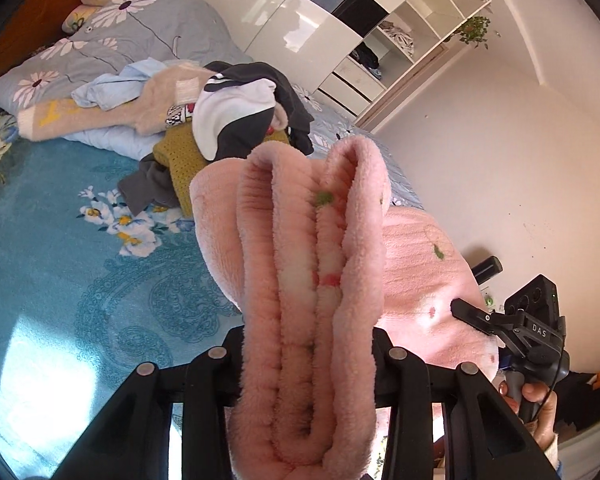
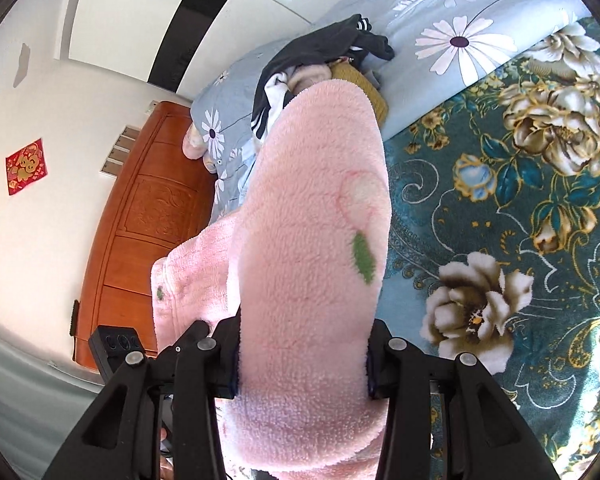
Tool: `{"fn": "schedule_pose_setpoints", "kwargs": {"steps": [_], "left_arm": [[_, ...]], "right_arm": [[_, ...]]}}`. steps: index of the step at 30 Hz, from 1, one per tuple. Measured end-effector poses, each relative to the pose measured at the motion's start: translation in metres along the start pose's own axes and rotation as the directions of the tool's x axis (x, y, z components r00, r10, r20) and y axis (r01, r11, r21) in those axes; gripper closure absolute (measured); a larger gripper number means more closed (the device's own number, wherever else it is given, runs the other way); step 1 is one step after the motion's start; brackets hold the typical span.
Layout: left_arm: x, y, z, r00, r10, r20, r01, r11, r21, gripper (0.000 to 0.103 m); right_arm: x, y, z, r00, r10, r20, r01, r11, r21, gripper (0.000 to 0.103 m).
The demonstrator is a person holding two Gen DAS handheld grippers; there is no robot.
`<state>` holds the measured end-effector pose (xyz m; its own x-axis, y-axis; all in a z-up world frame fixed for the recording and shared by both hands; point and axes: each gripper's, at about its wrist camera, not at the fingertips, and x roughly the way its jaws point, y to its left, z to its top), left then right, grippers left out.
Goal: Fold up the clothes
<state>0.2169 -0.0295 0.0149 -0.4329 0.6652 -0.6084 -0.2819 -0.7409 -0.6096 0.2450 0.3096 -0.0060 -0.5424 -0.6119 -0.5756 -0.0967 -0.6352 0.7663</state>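
Clearly the pink fleece garment (image 1: 308, 264) hangs between both tools, lifted above the blue floral bedspread (image 1: 60, 264). In the left wrist view it fills the lower centre, bunched in several lengthwise ridges that run straight out from the left gripper (image 1: 308, 364); the jaws are closed onto that thick bundle, held apart only by the fleece itself. From there the cloth spreads toward the lower right of the frame, where the right gripper (image 1: 466, 312) pinches its far edge. In the right wrist view that tool (image 2: 302, 354) is likewise clamped on a broad fold of the garment (image 2: 312, 232), which rises up the middle of the frame. So the garment's span runs from one gripper to the other, each holding an end, neither nearer. Whether this is a fold being brought over or a piece being carried cannot be settled. Beyond, at upper centre, lies the heap of other clothes (image 1: 204, 108).
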Motion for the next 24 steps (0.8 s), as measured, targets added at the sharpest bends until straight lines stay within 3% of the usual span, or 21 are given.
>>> {"fn": "schedule_pose_setpoints", "kwargs": {"steps": [6,13,19,24], "left_arm": [[0.001,-0.032,0.018,0.999,-0.036,-0.014,0.037,0.999,0.038,0.062],[0.066,-0.068,0.035,0.996,-0.033,-0.079,0.039,0.996,0.083,0.062],[0.156,-0.085,0.043,0.983,-0.048,-0.177,0.057,0.997,0.046,0.062],[0.253,-0.097,0.033,0.951,-0.068,-0.300,0.074,0.997,0.009,0.062]], "right_arm": [[-0.032,0.018,0.025,1.000,-0.006,0.017,0.007,0.999,-0.053,0.058],[-0.051,-0.005,0.070,1.000,-0.018,-0.001,0.017,0.998,-0.060,0.058],[-0.055,-0.080,0.118,0.996,-0.066,-0.062,0.066,0.998,-0.003,0.059],[-0.062,-0.157,0.149,0.985,-0.139,-0.107,0.144,0.989,0.044,0.059]]}}
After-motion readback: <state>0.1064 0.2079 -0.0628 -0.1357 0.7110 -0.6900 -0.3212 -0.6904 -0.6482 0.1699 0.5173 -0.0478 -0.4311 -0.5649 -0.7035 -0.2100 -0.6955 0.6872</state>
